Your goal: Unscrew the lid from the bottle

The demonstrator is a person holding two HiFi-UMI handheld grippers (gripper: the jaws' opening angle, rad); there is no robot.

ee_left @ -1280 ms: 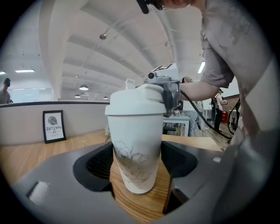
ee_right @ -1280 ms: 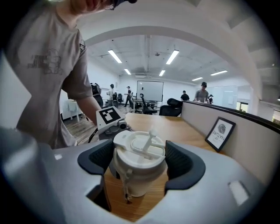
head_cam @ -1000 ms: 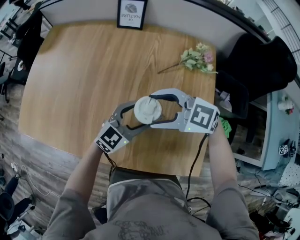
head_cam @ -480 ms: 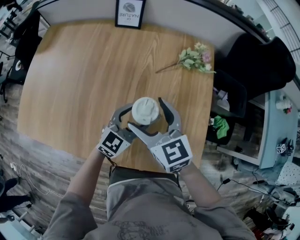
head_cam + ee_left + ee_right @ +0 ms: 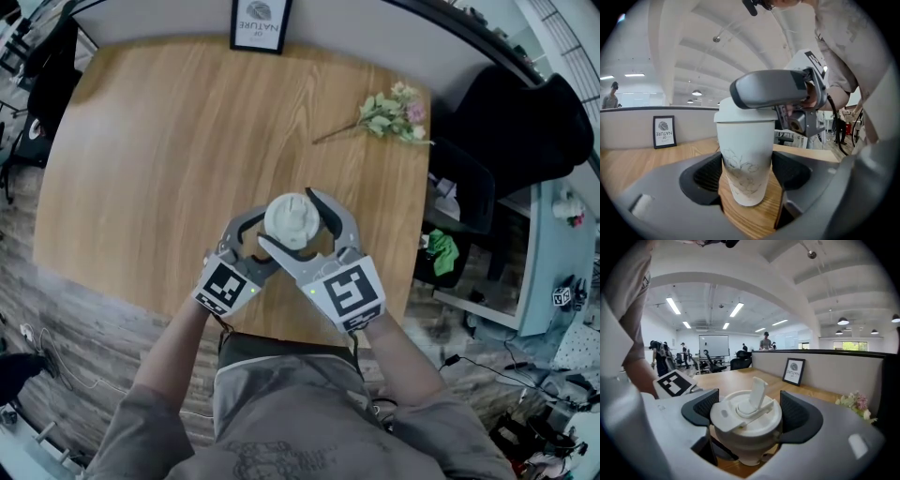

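A white bottle [image 5: 287, 212] with a faint flower print stands on the wooden table [image 5: 141, 141]. My left gripper [image 5: 270, 236] is shut on its body low down, pads against both sides [image 5: 746, 171]. The white lid [image 5: 747, 420] has its flip spout standing up. My right gripper [image 5: 292, 223] reaches in from the near side at lid height, one finger on each side of the lid [image 5: 748, 412]. Its jaws are closing round the lid, with the pads very close to the rim but not clearly pressing. One right finger [image 5: 768, 89] shows across the lid in the left gripper view.
A framed print [image 5: 258, 26] stands at the table's far edge. A sprig of flowers [image 5: 394, 114] lies near the far right corner. A black chair [image 5: 525, 122] stands off the right side. The table's near edge runs just under my hands.
My right gripper swung from the bottle's right side round to the near side, its marker cube now toward me, and sits round the lid again. Left gripper and bottle stayed put.
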